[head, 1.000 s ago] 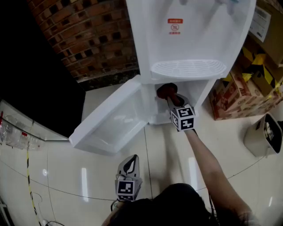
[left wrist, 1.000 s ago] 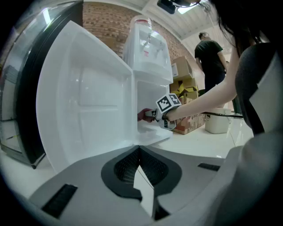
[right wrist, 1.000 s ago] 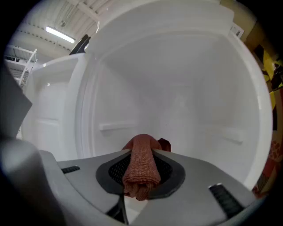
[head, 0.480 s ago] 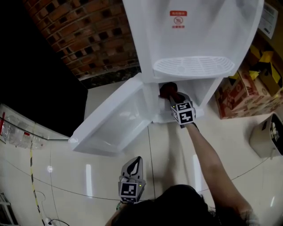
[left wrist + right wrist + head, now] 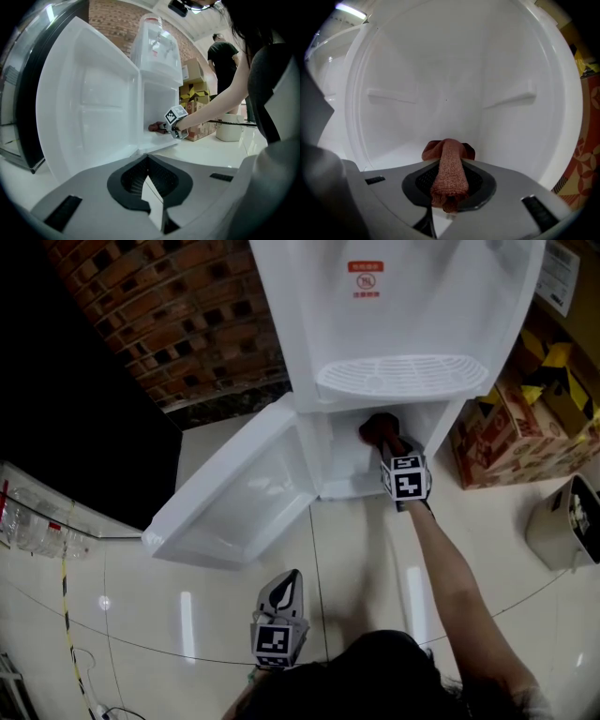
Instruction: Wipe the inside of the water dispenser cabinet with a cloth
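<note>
A white water dispenser stands with its lower cabinet (image 5: 342,465) open and the door (image 5: 234,498) swung out to the left. My right gripper (image 5: 385,441) reaches into the cabinet near its right side, shut on a reddish-brown cloth (image 5: 377,428). In the right gripper view the cloth (image 5: 449,171) lies rolled between the jaws and bunches at the tips, facing the cabinet's white back wall (image 5: 445,89). My left gripper (image 5: 286,579) hangs low near the body, well clear of the door, shut with nothing in it. From it the cloth (image 5: 154,127) shows on the cabinet floor.
The drip tray (image 5: 398,376) juts out above the cabinet opening. Cardboard boxes (image 5: 511,437) and a pale bin (image 5: 562,521) stand to the right. A brick wall (image 5: 178,324) is behind on the left. Another person (image 5: 225,56) stands beyond the dispenser.
My right gripper has carried the cloth from the left-middle of the cabinet over to its right side. The left gripper has barely moved.
</note>
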`<state>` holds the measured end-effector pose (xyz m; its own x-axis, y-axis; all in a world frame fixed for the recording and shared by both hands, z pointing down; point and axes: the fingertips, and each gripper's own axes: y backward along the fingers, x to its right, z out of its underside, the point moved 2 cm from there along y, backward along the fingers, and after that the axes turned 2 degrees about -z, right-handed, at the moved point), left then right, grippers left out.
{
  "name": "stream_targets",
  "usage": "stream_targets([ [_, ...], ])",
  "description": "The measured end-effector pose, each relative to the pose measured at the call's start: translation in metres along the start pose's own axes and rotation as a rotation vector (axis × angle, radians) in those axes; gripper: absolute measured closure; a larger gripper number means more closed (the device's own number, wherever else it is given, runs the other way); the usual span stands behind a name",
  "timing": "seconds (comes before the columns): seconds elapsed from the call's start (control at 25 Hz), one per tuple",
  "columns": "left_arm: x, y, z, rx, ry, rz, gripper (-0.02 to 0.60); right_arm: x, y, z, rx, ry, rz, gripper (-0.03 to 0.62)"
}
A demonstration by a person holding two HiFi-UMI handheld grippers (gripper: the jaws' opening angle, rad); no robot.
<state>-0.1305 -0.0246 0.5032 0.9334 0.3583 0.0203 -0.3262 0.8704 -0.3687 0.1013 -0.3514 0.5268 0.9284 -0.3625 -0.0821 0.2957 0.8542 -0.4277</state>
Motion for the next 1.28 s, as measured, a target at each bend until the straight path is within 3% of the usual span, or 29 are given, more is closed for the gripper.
stream_targets([
  [0.08, -0.004, 0.002, -0.003, 0.007, 0.002, -0.011, 0.604, -0.008, 0.005, -0.004, 0.041, 0.012, -0.024, 0.516],
  [0.24, -0.008, 0.001, -0.002, 0.011, 0.023, -0.027, 0.604, -0.071, 0.026, -0.023, 0.135, 0.089, -0.167, 0.516],
  [0.36, -0.001, 0.000, -0.004, 0.014, 0.016, -0.014, 0.604, -0.113, 0.035, -0.025, 0.142, 0.102, -0.247, 0.516],
  [0.48, 0.004, 0.000, -0.005, 0.016, -0.002, 0.001, 0.604, -0.133, 0.038, -0.021, 0.120, 0.086, -0.271, 0.516],
  [0.68, -0.001, 0.003, -0.006, 0.019, 0.004, -0.017, 0.604, -0.117, 0.033, -0.001, 0.069, 0.058, -0.226, 0.516],
  [1.04, 0.002, 0.001, -0.005, 0.015, 0.005, -0.004, 0.604, -0.025, 0.041, 0.032, 0.021, 0.007, -0.036, 0.514],
  [1.28, 0.001, 0.002, -0.005, 0.015, 0.006, -0.009, 0.604, 0.013, 0.056, 0.050, 0.001, -0.007, 0.056, 0.513],
])
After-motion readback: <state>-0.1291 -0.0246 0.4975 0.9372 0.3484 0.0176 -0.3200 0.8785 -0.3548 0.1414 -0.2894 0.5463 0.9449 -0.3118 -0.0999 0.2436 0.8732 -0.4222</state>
